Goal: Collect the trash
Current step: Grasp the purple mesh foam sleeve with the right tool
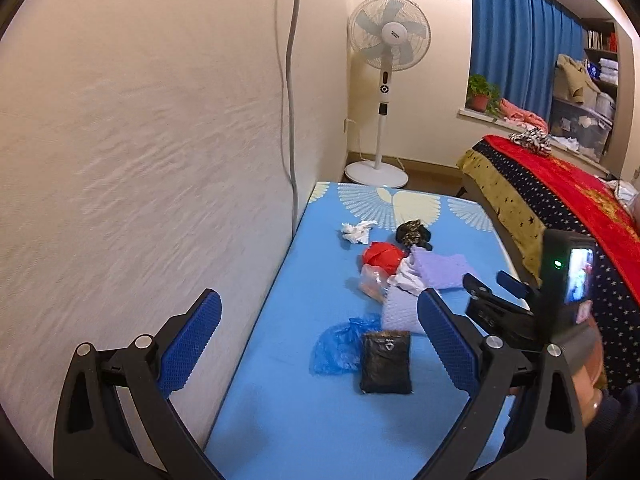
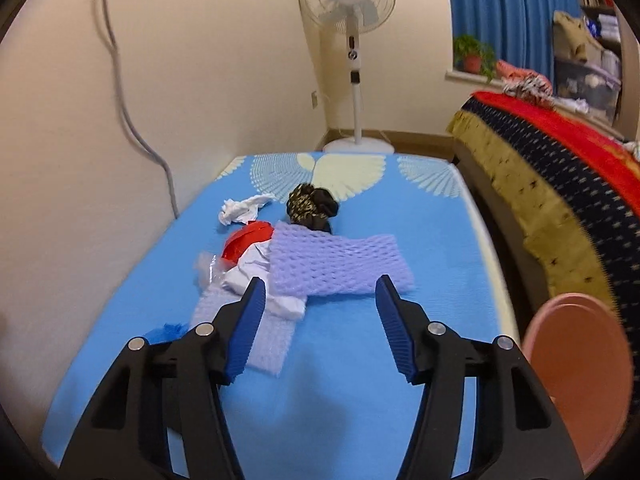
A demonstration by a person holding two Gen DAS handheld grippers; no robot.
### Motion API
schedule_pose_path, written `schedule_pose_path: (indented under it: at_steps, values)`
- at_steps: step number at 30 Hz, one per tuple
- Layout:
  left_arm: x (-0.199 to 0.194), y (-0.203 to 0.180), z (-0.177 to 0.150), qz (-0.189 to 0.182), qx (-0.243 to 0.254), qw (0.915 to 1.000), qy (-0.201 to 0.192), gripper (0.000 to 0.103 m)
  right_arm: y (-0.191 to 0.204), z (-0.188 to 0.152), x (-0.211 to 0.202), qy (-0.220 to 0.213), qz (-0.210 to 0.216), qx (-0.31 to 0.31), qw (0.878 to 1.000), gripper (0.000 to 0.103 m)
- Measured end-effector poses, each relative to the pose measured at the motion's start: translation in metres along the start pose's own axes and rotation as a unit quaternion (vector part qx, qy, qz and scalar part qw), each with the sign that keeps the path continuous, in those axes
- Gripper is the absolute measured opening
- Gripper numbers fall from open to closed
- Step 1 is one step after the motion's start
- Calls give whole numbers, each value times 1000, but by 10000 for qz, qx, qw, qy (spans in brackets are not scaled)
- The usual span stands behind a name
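Note:
Trash lies on a blue table (image 1: 304,400): a black packet (image 1: 386,362), a blue plastic bag (image 1: 340,344), purple foam sheets (image 2: 332,264), white paper (image 2: 264,284), a red bag (image 2: 248,240), a clear wrapper (image 1: 372,284), crumpled white tissue (image 2: 242,210) and a dark patterned wad (image 2: 312,202). My left gripper (image 1: 320,312) is open and empty, above the near left part of the table. My right gripper (image 2: 320,292) is open and empty, just short of the purple foam; it also shows in the left wrist view (image 1: 496,292).
A pink bin (image 2: 576,380) stands at the table's right side. A wall with a grey cable (image 1: 290,80) runs along the left. A standing fan (image 1: 386,80) is beyond the table's far end. A bed with a red and navy blanket (image 1: 560,200) is at right.

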State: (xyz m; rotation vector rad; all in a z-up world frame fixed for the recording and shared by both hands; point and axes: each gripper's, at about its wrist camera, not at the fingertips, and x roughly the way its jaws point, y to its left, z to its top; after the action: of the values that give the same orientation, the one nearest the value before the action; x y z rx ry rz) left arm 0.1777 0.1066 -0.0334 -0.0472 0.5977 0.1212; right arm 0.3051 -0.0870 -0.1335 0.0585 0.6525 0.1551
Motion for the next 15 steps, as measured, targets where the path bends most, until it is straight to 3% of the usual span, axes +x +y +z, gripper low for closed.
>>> schedule_pose_path:
  at_steps: [10, 13, 15]
  values:
    - [39, 5, -9, 8, 4, 9994, 342, 95, 28, -4, 70, 77, 1, -395, 9992, 57]
    - [47, 6, -11, -20, 2, 9990, 444, 95, 28, -5, 83, 128, -33, -428, 9990, 48]
    - [48, 7, -12, -18, 0, 9990, 454, 95, 24, -5, 90, 236, -48, -329, 9992, 29]
